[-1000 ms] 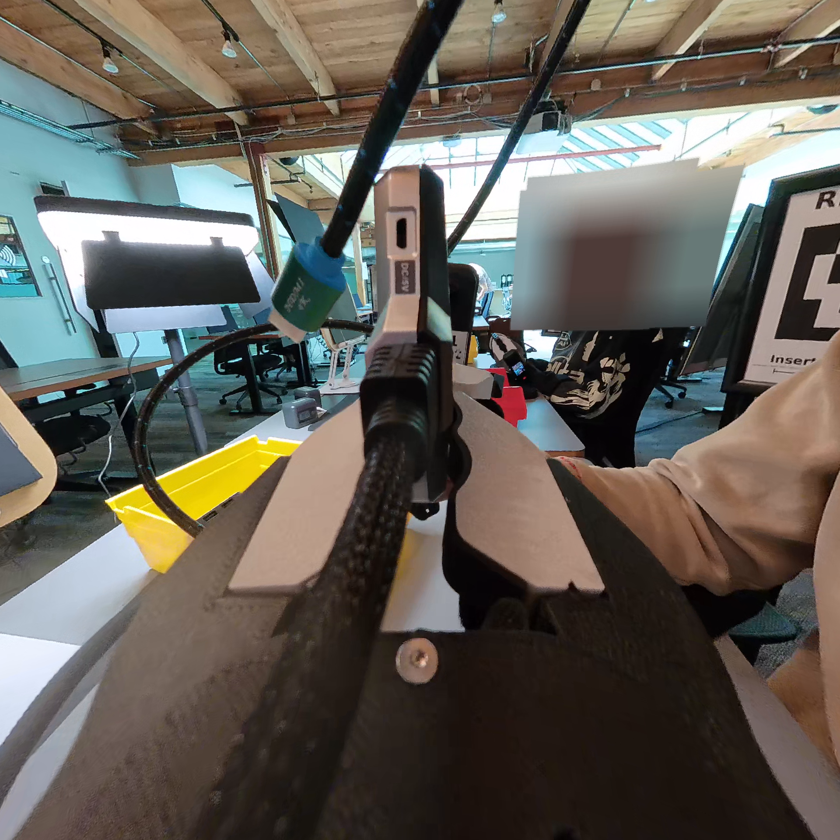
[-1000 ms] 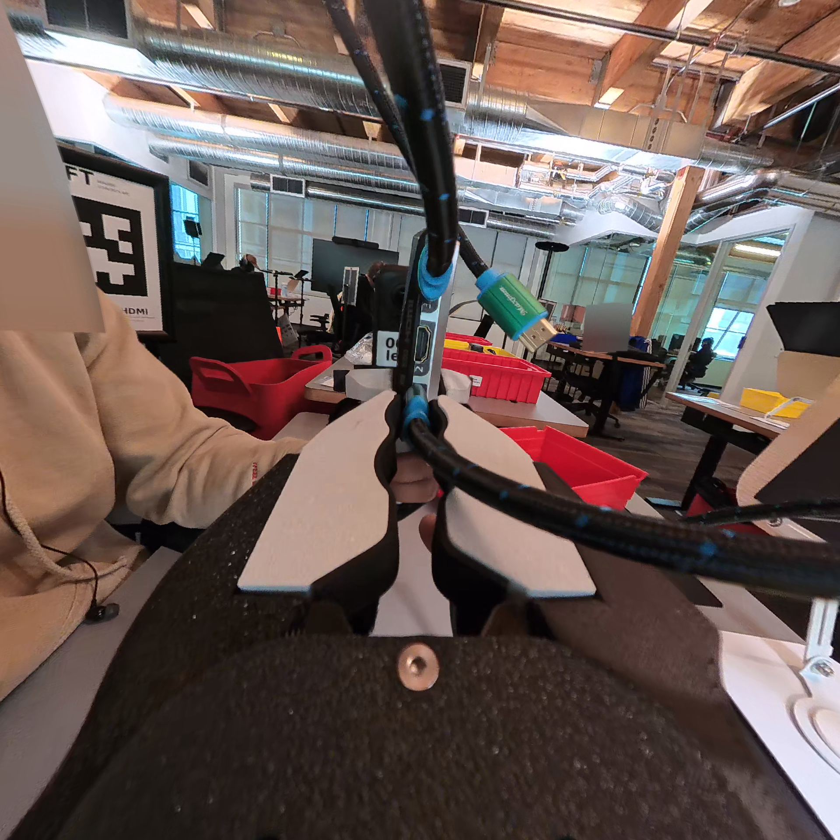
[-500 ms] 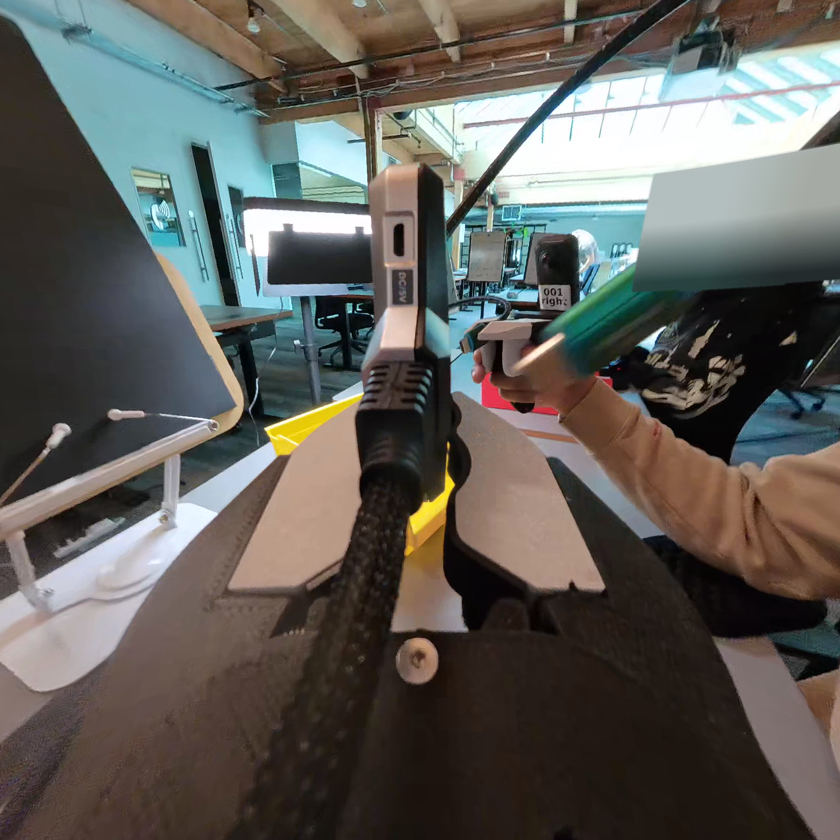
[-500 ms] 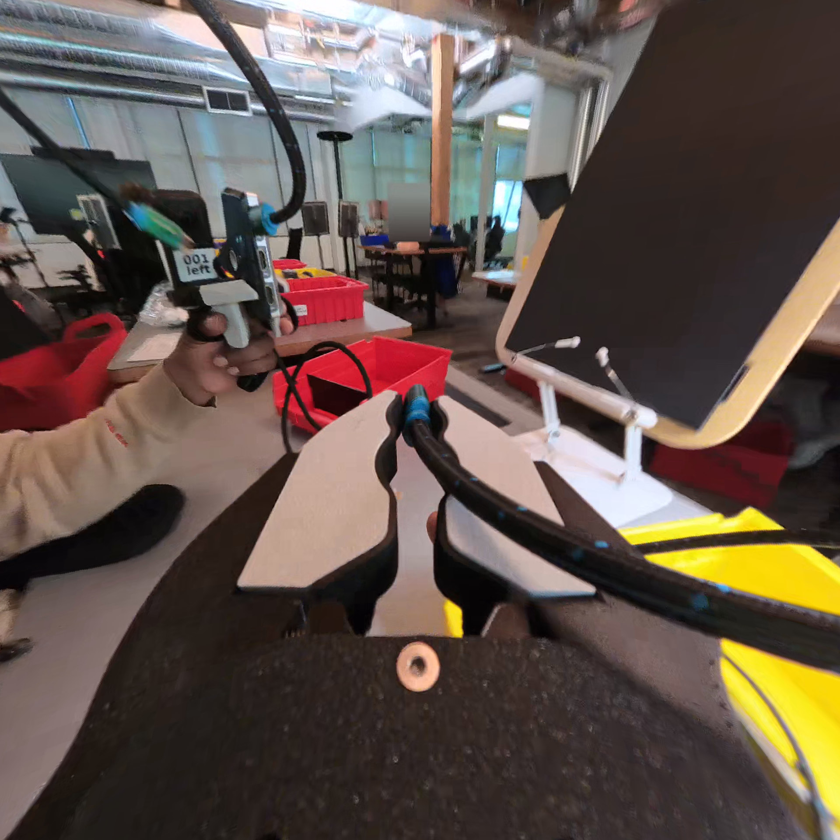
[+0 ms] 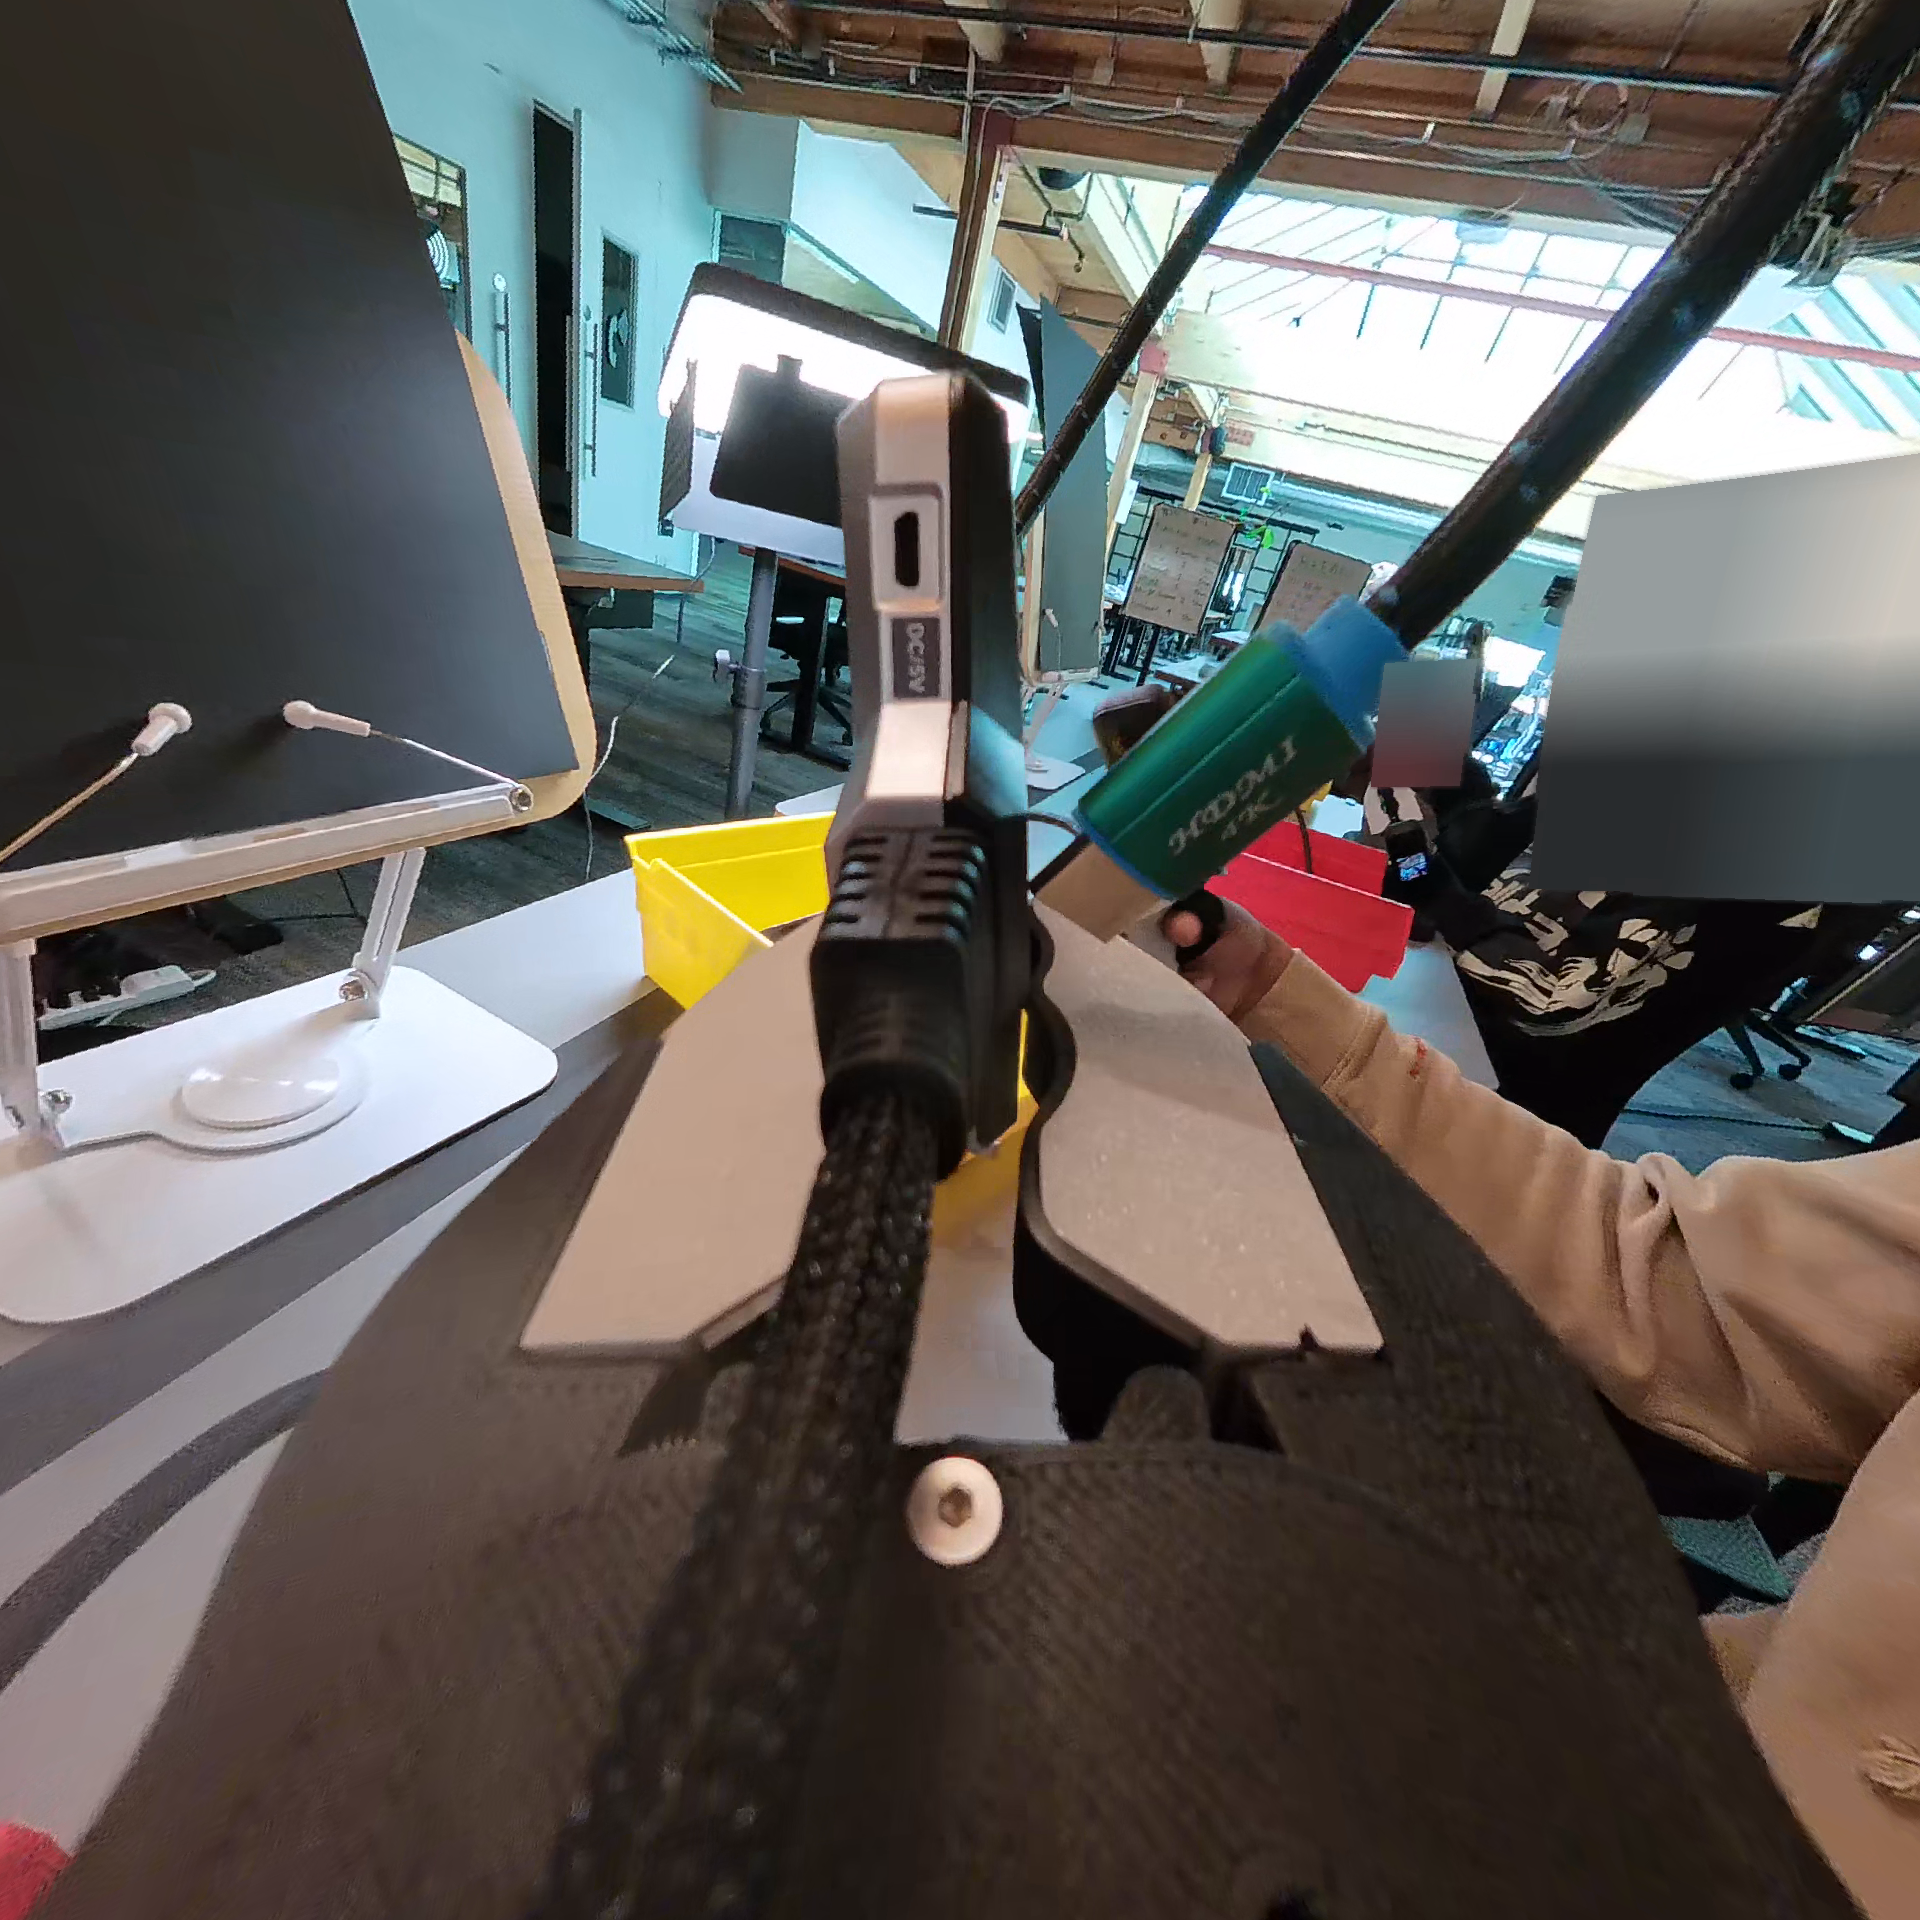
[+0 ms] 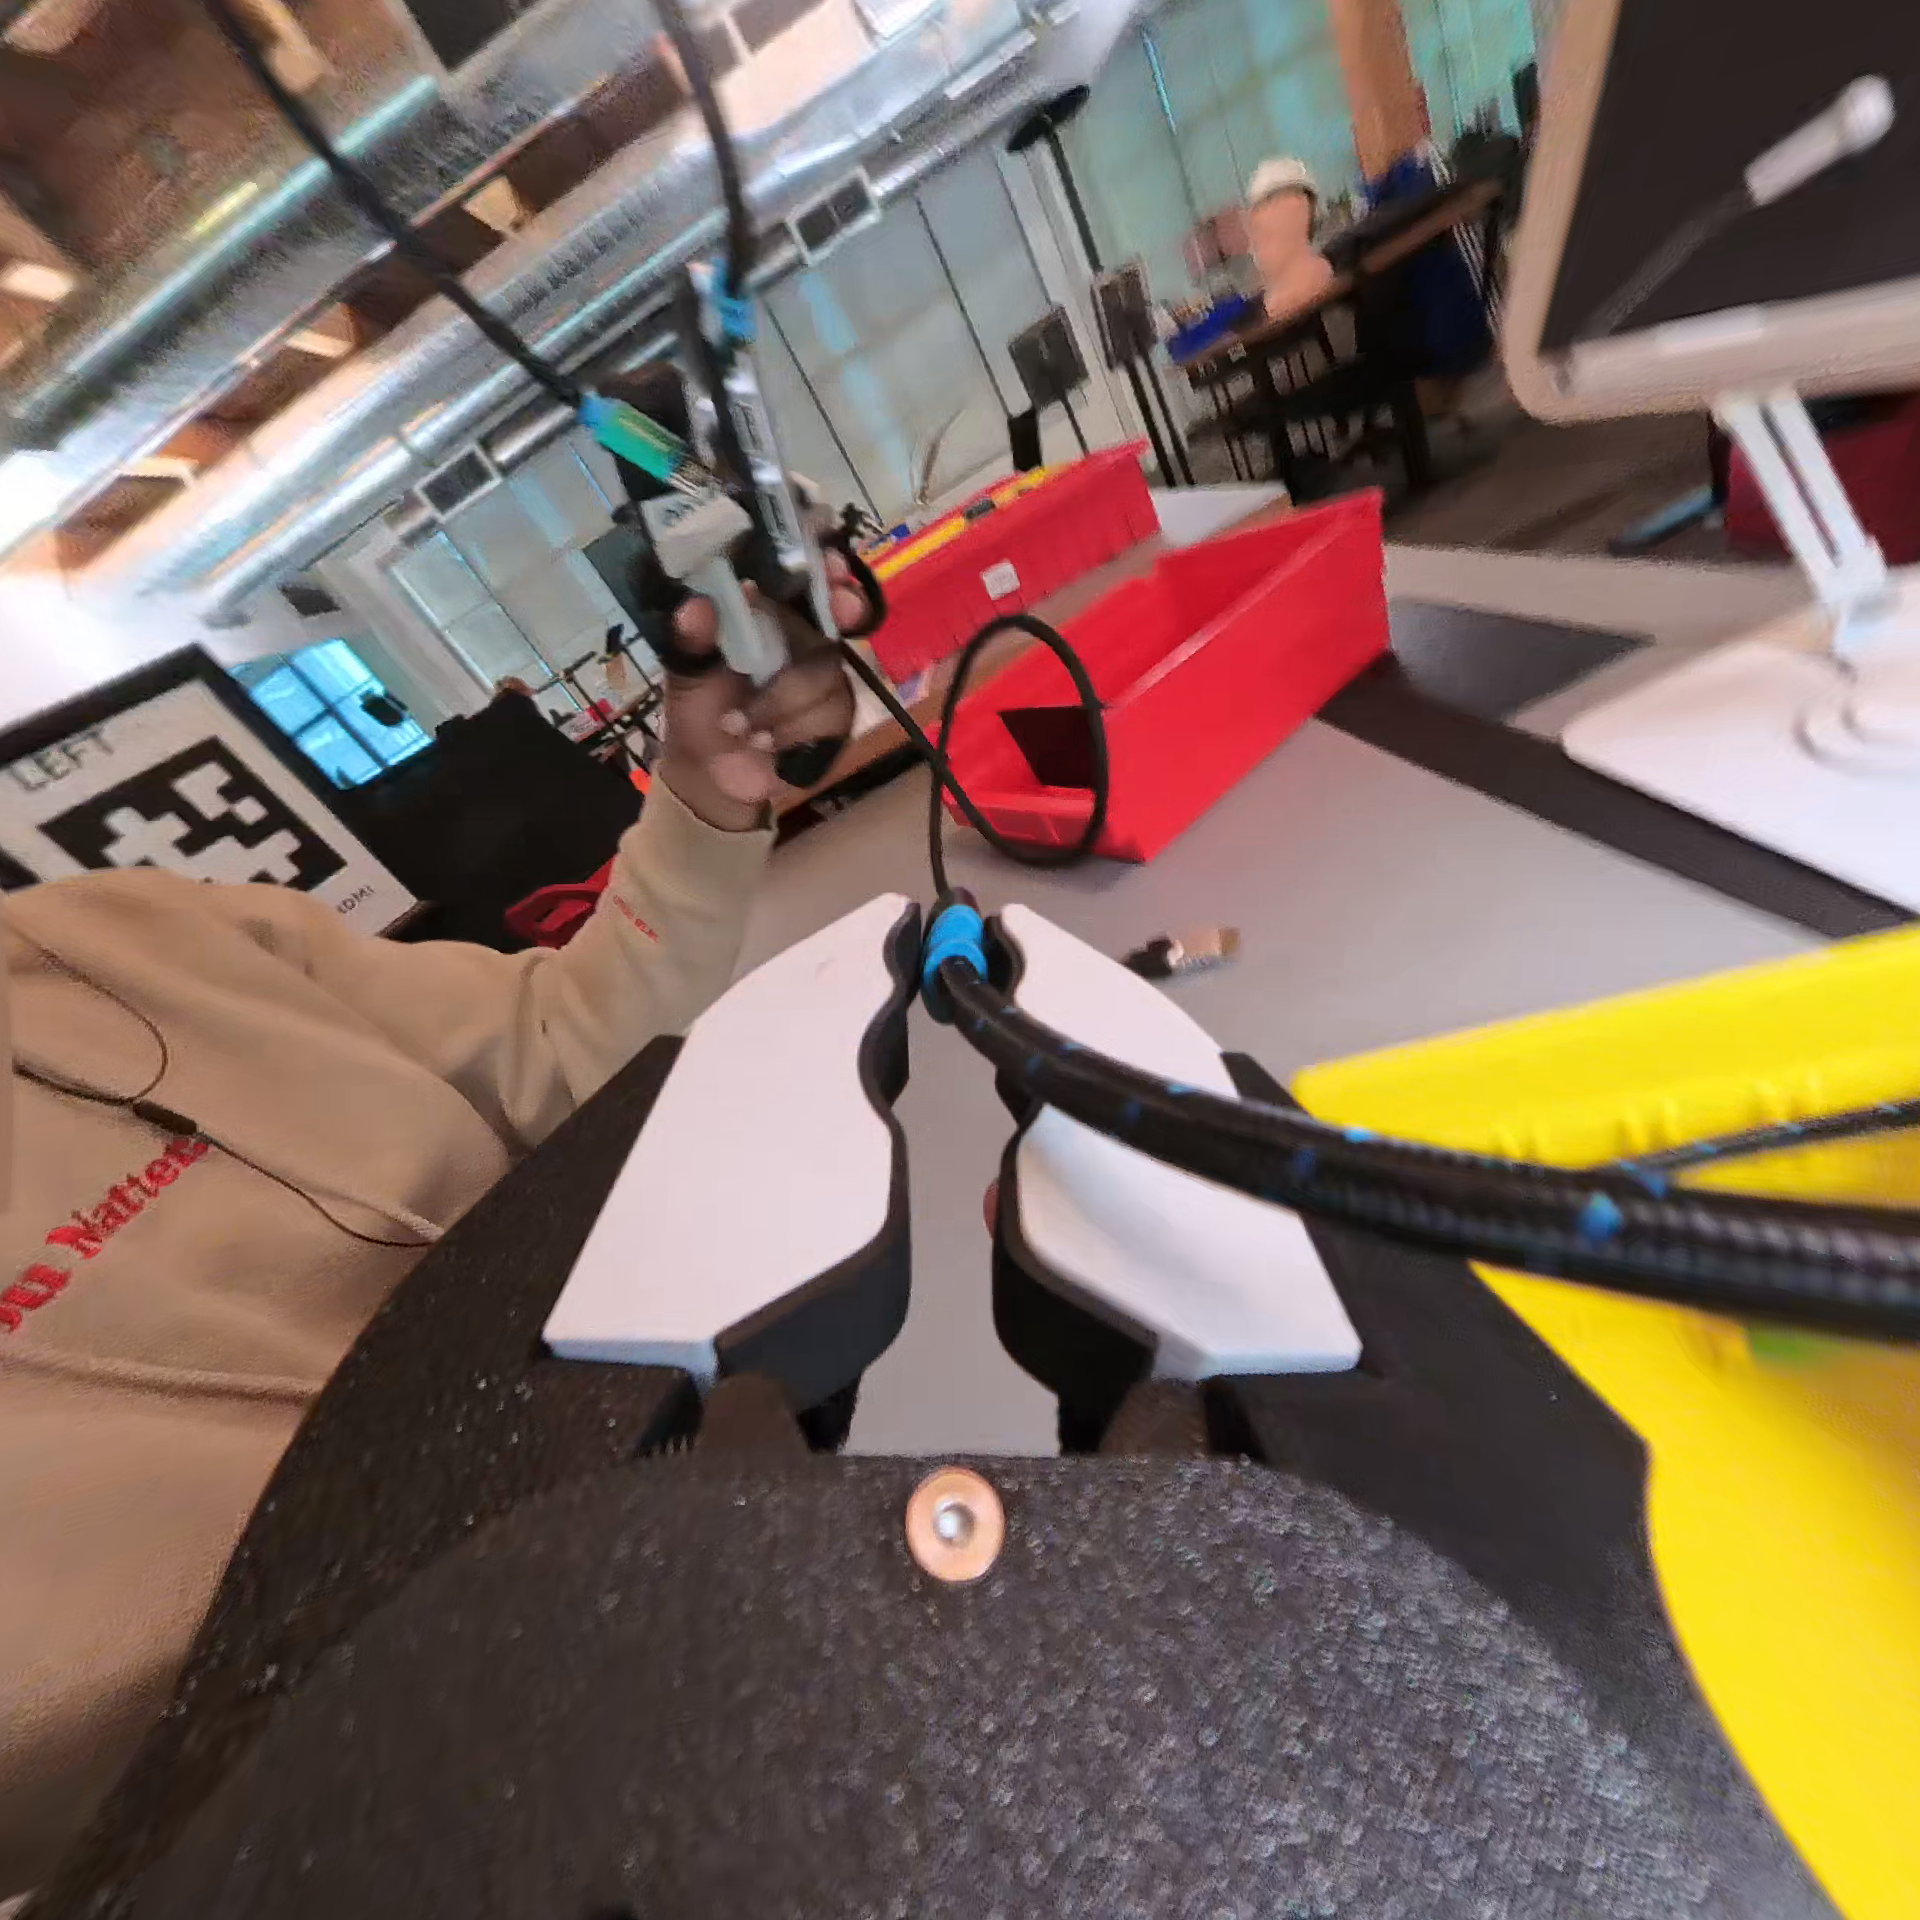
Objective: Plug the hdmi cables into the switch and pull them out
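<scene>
In the left wrist view my left gripper (image 5: pixel 935 997) is shut on the HDMI switch (image 5: pixel 925 623), a silver and black box held upright. A thick black braided cable (image 5: pixel 862 1195) is plugged into its near end. A loose green HDMI plug (image 5: pixel 1216 790) with a blue collar hangs just right of the switch. In the right wrist view my right gripper (image 6: pixel 954 935) is shut on the blue-collared end of a black braided cable (image 6: pixel 1351 1153); its plug is hidden between the fingers. The left gripper with the switch (image 6: pixel 769 488) is held up at the far left, apart from it.
A dark tablet (image 5: pixel 208 416) rests on a white stand (image 5: pixel 260 1122) at the left. A yellow bin (image 5: pixel 717 894) and a red bin (image 5: pixel 1309 904) sit on the grey table. A small connector (image 6: pixel 1184 951) lies on the table (image 6: pixel 1403 894). A person's sleeve (image 5: pixel 1558 1299) crosses at the right. The gap from one gripper's tips to the other's is roughly 20 cm.
My right gripper has pulled back from the switch with the cable end in it and now sits lower. The green plug has swung from the left of the switch to its right.
</scene>
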Available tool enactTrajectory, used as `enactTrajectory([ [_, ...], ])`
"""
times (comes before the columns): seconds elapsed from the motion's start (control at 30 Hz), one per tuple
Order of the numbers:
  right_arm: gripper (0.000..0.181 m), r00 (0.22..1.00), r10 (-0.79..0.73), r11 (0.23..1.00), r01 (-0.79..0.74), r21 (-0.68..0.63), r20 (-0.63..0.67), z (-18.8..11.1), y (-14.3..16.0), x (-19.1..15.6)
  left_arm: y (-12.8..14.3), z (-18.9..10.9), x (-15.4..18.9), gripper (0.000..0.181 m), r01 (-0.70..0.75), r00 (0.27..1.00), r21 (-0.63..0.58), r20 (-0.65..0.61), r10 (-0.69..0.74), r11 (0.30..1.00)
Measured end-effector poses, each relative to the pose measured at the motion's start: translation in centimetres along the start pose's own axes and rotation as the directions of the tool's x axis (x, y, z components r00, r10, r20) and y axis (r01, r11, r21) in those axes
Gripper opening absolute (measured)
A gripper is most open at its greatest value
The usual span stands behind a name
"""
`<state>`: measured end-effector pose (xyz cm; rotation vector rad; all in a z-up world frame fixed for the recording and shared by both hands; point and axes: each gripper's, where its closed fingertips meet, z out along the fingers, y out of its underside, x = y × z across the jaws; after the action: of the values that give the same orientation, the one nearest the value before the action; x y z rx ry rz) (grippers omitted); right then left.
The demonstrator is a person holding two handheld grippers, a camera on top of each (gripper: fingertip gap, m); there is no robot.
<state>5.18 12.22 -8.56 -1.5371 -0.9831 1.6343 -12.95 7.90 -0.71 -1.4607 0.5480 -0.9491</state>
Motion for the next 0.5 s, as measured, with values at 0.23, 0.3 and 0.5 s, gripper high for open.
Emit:
enactTrajectory([
  [0.23,0.016,0.812,0.125,0.945,-0.273,-0.182,-0.570,-6.3,4.8,8.5,1.1,0.4,-0.8,0.023,-0.008,1.000,-0.040,0.022,0.009,0.999],
  [0.3,0.017,0.717,0.072,0.945,-0.271,-0.183,-0.693,-8.3,4.3,9.4,1.4,0.5,-0.9,0.022,-0.003,1.000,-0.047,0.022,0.004,0.999],
  [0.5,0.031,0.425,-0.227,0.889,-0.277,-0.365,-0.876,-12.8,4.0,10.0,2.1,1.0,-0.9,0.022,0.001,1.000,-0.072,0.020,0.000,0.997],
])
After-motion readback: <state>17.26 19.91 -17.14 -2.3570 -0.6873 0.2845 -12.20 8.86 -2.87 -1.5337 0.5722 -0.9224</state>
